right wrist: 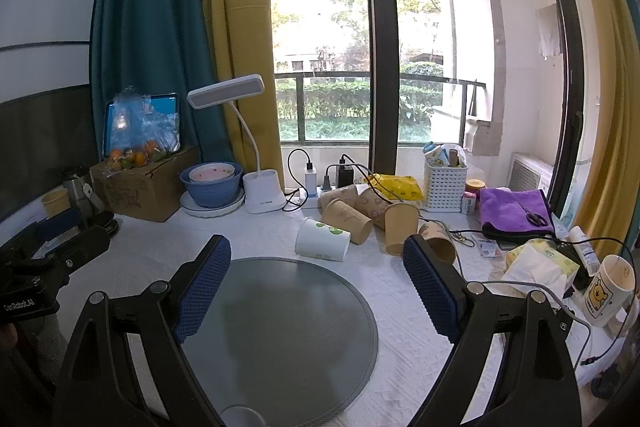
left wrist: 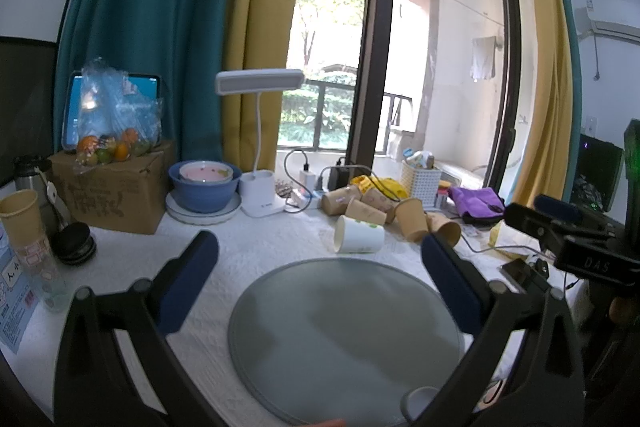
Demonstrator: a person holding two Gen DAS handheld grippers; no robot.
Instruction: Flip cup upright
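Note:
A white paper cup with green print (left wrist: 359, 235) lies on its side just beyond the round grey mat (left wrist: 344, 339); it also shows in the right wrist view (right wrist: 322, 239). Several brown paper cups (left wrist: 368, 205) lie tipped over behind it, also in the right wrist view (right wrist: 352, 213). My left gripper (left wrist: 320, 247) is open and empty above the mat, short of the white cup. My right gripper (right wrist: 316, 251) is open and empty, its fingers either side of the mat (right wrist: 280, 339) in view. A white cup's rim (right wrist: 242, 415) shows at the mat's near edge.
At the back stand a white desk lamp (right wrist: 262, 193), a blue bowl on a plate (right wrist: 212, 185), a cardboard box with fruit (right wrist: 138, 187), a power strip with chargers (right wrist: 320, 183), a white basket (right wrist: 445, 183) and a purple cloth (right wrist: 514, 209). A bear mug (right wrist: 608, 291) stands at the right.

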